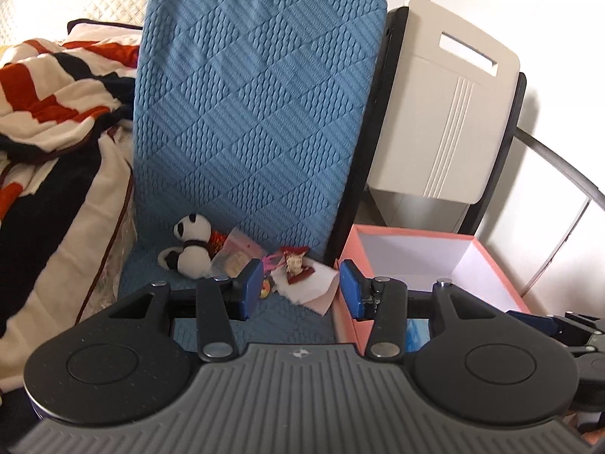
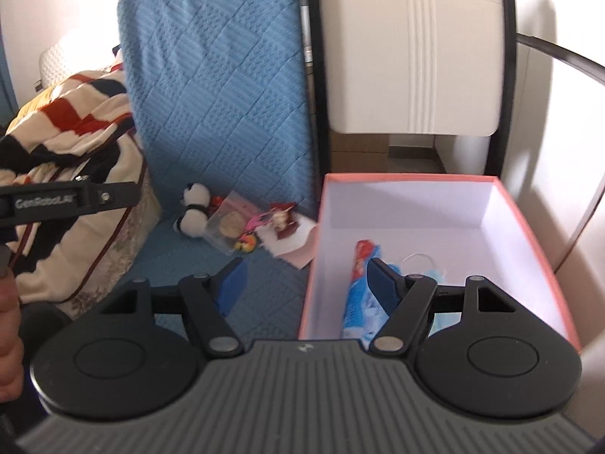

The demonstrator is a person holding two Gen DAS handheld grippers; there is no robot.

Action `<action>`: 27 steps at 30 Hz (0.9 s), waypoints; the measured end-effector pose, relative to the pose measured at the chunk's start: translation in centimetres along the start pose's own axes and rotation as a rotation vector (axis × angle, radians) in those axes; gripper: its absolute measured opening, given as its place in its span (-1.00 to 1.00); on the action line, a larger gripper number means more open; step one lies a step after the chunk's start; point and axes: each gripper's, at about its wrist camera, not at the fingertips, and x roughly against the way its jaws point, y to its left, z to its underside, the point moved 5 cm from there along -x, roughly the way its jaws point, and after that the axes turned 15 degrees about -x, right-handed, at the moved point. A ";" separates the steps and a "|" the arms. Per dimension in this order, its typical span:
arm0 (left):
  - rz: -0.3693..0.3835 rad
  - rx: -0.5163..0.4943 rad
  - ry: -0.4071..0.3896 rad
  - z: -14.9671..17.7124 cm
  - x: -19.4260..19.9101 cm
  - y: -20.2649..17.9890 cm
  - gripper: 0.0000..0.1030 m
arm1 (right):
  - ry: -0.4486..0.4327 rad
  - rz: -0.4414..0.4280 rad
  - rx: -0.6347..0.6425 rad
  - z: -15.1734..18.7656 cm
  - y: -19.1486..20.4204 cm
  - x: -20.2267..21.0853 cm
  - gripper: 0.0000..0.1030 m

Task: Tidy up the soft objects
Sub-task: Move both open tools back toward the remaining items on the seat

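Observation:
A small panda plush [image 1: 191, 249] lies on the blue quilted seat [image 1: 245, 113], against the backrest. Beside it are a clear bag [image 1: 234, 255], a tiny colourful charm [image 1: 266, 290] and a small red-and-white doll [image 1: 297, 265] on a white cloth [image 1: 310, 283]. My left gripper [image 1: 300, 289] hovers open just in front of this pile, with nothing between its blue pads. My right gripper [image 2: 307, 283] stands open across the left wall of the pink box [image 2: 537, 249], holding nothing. In the box lie a blue-and-red packet [image 2: 357, 280] and a blue face mask [image 2: 429, 270]. The panda [image 2: 194, 208] also shows from the right wrist.
A striped red, black and cream blanket [image 1: 49, 106] is heaped to the left of the seat. A beige folded chair back [image 1: 442, 106] stands behind the box. The left gripper's black body [image 2: 75, 200] and a hand [image 2: 7, 340] show at the left edge of the right wrist view.

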 end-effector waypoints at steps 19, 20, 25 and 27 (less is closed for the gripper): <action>-0.027 -0.005 0.045 6.9 -1.4 2.4 -0.01 | 0.033 0.011 0.024 7.0 2.8 -3.8 0.40; -0.028 -0.006 0.046 7.1 -1.4 2.6 -0.01 | 0.035 0.013 0.027 7.1 3.0 -3.9 0.40; -0.018 -0.005 0.068 8.1 -1.7 3.3 -0.01 | 0.020 0.015 0.020 7.9 4.2 -4.3 0.40; -0.012 -0.003 0.073 8.3 -1.6 3.4 -0.01 | 0.017 0.030 0.048 8.0 5.0 -4.5 0.40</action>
